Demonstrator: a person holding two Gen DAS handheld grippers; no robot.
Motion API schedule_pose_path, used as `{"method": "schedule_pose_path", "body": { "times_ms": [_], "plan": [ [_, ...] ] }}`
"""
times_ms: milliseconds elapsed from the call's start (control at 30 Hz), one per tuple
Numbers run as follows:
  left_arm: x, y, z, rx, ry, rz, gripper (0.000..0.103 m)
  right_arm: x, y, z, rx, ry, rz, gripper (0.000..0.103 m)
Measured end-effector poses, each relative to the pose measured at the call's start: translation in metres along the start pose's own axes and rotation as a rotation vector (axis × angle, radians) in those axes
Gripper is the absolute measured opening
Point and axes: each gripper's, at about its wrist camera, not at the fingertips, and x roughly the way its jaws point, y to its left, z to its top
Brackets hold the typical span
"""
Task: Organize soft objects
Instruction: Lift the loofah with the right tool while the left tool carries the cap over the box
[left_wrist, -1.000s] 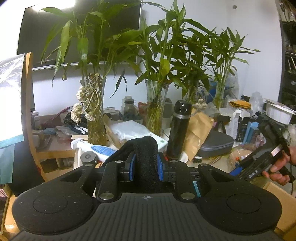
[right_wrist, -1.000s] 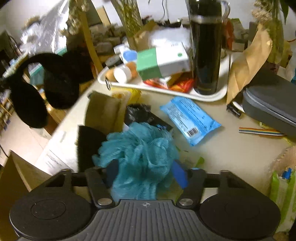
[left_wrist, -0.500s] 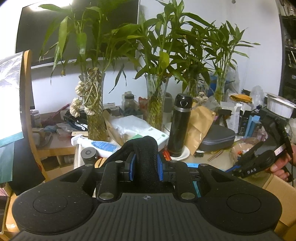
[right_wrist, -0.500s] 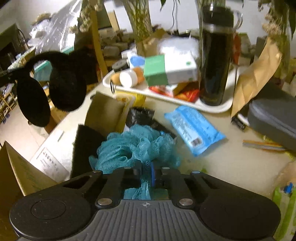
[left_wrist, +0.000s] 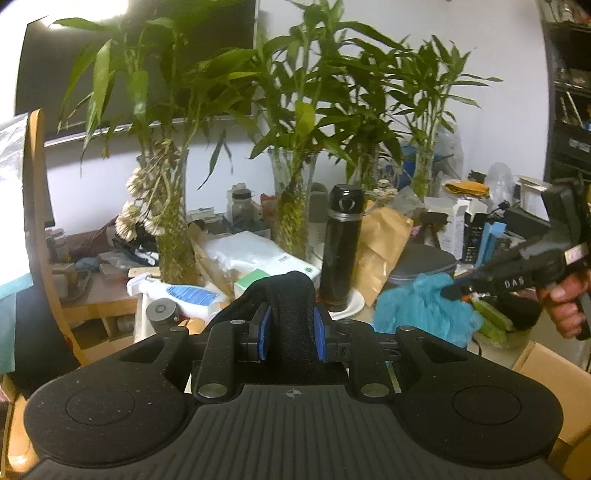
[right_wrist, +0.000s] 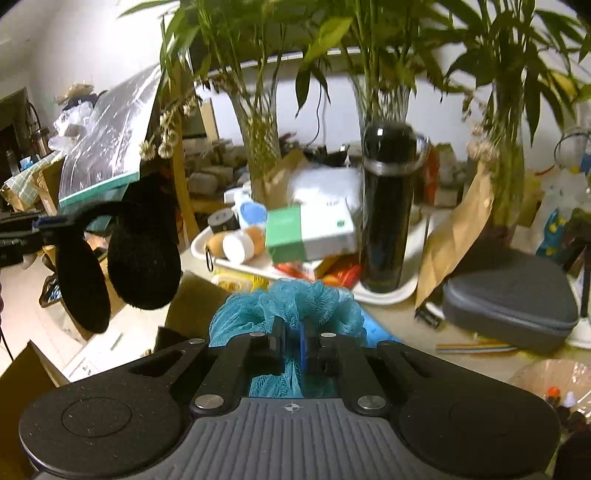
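Cluttered bench fills both views, with tall leafy plants in glass vases behind everything and a white wall beyond. Ahead of the right jaws, a white tray carries a black flask, a green-and-white box and small jars; a grey zip case lies off to their right.

Only the right wrist view shows the whole black earmuffs: two oval furry pads hanging from a curved band, up and to the left of the right jaws, with the left gripper pinching the band at the frame's edge. In the left wrist view just that band shows, a ribbed black arch clamped between the blue pads of the left jaws.

Only the left wrist view shows a hand on the right gripper, off to the right of the left jaws, and the whole teal pouf hanging from its tip, clear of the bench. The pouf is a ruffled ball of teal mesh. Seen from the right wrist, the right jaws are pressed together on a fold of it, the mesh bulging out ahead and to both sides.
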Motion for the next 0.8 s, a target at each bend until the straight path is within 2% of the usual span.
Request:
{"method": "schedule_pose_path", "body": {
  "times_ms": [200,400,633,800],
  "plan": [
    [-0.021,-0.015,0.014,0.044,-0.035,0.018,0.024,-0.036,0.01,0.011,0.026,-0.078,0.006,0.009],
    [-0.06,-0.042,0.031,0.083,-0.092,-0.012,0.024,-0.094,0.042,0.025,-0.06,-0.133,0.008,0.009],
    [-0.107,-0.068,0.039,0.118,-0.123,-0.046,0.024,-0.16,0.068,0.018,-0.1,-0.189,0.021,0.009],
    [-0.135,-0.083,0.037,0.114,-0.121,-0.093,0.024,-0.191,0.084,0.007,-0.117,-0.204,0.036,0.009]
  ]
}}
